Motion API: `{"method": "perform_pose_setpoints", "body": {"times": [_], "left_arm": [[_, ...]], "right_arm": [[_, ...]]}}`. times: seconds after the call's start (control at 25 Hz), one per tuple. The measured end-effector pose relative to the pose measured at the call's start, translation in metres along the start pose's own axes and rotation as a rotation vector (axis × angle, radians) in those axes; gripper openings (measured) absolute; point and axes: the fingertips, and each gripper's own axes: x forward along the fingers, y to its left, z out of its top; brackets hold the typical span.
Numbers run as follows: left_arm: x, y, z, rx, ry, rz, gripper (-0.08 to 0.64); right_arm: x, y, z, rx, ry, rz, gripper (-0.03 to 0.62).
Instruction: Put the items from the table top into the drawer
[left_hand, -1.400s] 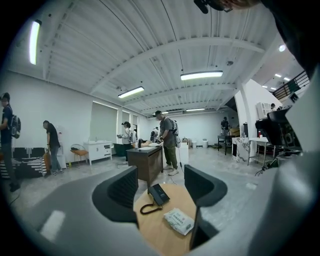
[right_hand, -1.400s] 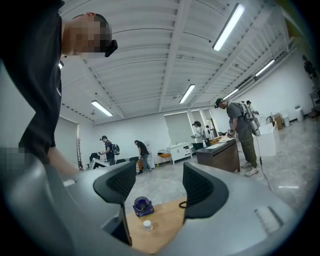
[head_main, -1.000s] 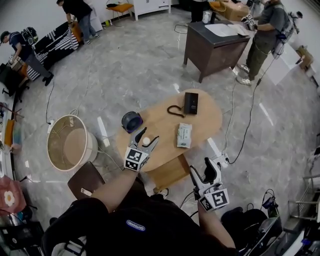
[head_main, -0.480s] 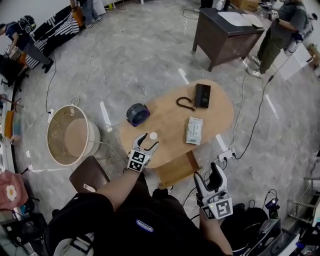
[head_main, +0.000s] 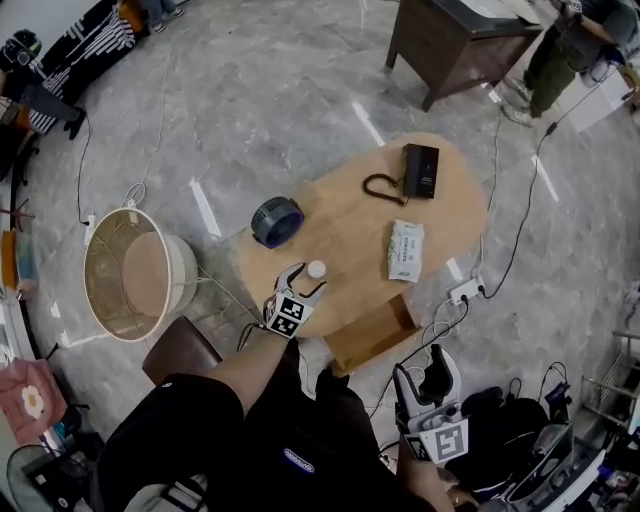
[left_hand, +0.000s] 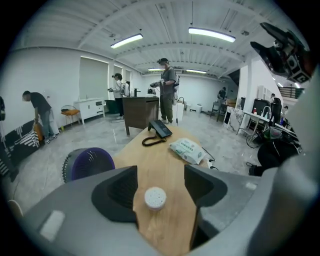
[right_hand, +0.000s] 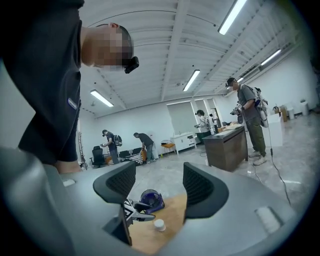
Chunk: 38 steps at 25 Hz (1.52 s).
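Items — 4: bottle (head_main: 316, 269), fan (head_main: 276, 220), phone (head_main: 420, 168), wipes (head_main: 405, 250) | left jaws apart round bottle | right jaws apart, empty

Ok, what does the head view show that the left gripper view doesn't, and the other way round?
Only the head view: the open drawer below the table and the round tub on the floor. Only the left gripper view: the ceiling lights. Both: the white bottle standing between the left gripper's open jaws, plus the purple fan, phone and wipes pack.
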Motion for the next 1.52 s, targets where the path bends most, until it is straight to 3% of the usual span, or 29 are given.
{"method": "perform_pose_setpoints", "body": {"times": [0.16, 0.36, 0.68, 0.84, 0.96, 1.12, 1.36, 1.52], "left_arm": [[0.031, 0.008, -0.03, 0.019, 0.069, -0.039, 0.287], [0.064, 0.005, -0.061, 0.053, 0.167, -0.102, 0.287], [0.099, 0.01, -0.095, 0.07, 0.341, -0.136, 0.321], [0.11, 0.013, -0.111, 0.065, 0.416, -0.115, 0.301], [0.112, 0.019, -0.109, 0.041, 0.403, -0.082, 0.29], [0.109, 0.014, -0.1, 0.085, 0.374, -0.083, 0.287], [0.103, -0.02, -0.076, 0.228, 0.34, -0.173, 0.287], [0.095, -0.066, -0.064, 0.321, 0.34, -0.253, 0.287]], "right_arm": [[0.004, 0.004, -0.008, 0.014, -0.016, -0.059, 0.302], [-0.01, 0.002, -0.038, 0.036, 0.034, -0.125, 0.302], [-0.033, -0.001, -0.06, 0.071, 0.065, -0.198, 0.302], [-0.047, -0.003, -0.073, 0.074, 0.074, -0.219, 0.302], [-0.058, -0.005, -0.079, 0.089, 0.071, -0.246, 0.302], [-0.077, -0.01, -0.085, 0.107, 0.057, -0.29, 0.302], [-0.105, -0.02, -0.082, 0.118, -0.002, -0.362, 0.301], [-0.129, -0.02, -0.08, 0.125, -0.027, -0.386, 0.301]]}}
